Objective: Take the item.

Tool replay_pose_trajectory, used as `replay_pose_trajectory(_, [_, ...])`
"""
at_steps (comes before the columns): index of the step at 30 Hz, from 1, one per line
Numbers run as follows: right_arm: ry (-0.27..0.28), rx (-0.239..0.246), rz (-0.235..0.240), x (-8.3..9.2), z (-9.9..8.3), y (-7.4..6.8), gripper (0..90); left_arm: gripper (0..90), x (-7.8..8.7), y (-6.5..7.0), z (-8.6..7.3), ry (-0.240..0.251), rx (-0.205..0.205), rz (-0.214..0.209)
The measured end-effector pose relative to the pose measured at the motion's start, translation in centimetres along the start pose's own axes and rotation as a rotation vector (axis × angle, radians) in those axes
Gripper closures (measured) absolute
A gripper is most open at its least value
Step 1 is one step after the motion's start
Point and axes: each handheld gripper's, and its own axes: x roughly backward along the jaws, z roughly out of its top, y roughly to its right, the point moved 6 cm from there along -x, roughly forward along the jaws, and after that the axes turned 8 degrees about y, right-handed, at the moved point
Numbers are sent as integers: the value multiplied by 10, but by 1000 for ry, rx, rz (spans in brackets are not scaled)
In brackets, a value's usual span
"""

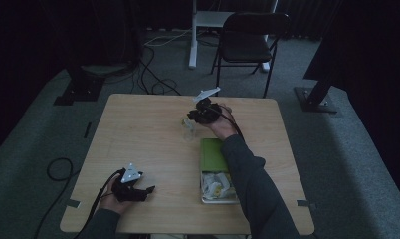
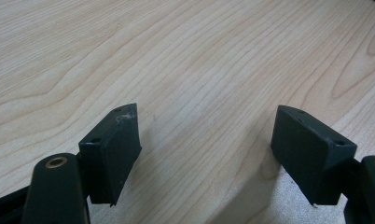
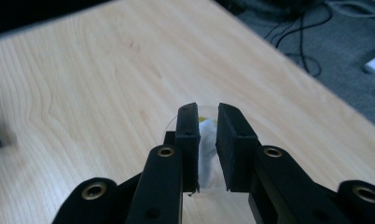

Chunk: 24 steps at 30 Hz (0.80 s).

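The right gripper (image 3: 207,122) has its jaws drawn narrow over a clear cup (image 1: 189,128), pinching something white and yellow between them. The left gripper (image 2: 206,140) rests on the desk (image 2: 185,56), jaws wide with bare wood between.

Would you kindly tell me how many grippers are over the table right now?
2. The left gripper sits near the table's front left edge, jaws wide open; the right gripper is farther back, over a clear cup.
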Motion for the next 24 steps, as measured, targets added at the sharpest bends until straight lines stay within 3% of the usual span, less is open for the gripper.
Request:
replay_pose_trajectory(4, [-87,52,-3,-17,-7,-7,772,248,0,0,0,-1,0,0])
replay_pose_trajectory(5, [-87,52,-3,-17,-7,-7,772,248,0,0,0,-1,0,0])
replay_pose_trajectory(7, [-147,81,-32,-26,-8,-8,750,248,0,0,0,-1,0,0])
replay_pose_trajectory(12, [-224,155,-61,-39,-9,-14,740,248,0,0,0,0,0,0])
replay_pose_trajectory(15, [-283,183,-94,-46,-15,-14,753,248,0,0,0,0,0,0])
replay_pose_trajectory(17, [-308,195,-112,-49,-19,-11,834,248,0,0,0,0,0,0])
replay_pose_trajectory(19, [-314,192,-121,-49,-19,-10,876,248,0,0,0,0,0,0])
replay_pose_trajectory(20, [-293,196,-149,-45,-16,-7,884,248,0,0,0,0,-1,0])
replay_pose_trajectory(23, [-215,175,-133,-35,-6,-8,881,248,0,0,0,0,0,0])
replay_pose_trajectory(24, [-192,170,-125,-30,-2,-8,841,248,0,0,0,0,0,0])
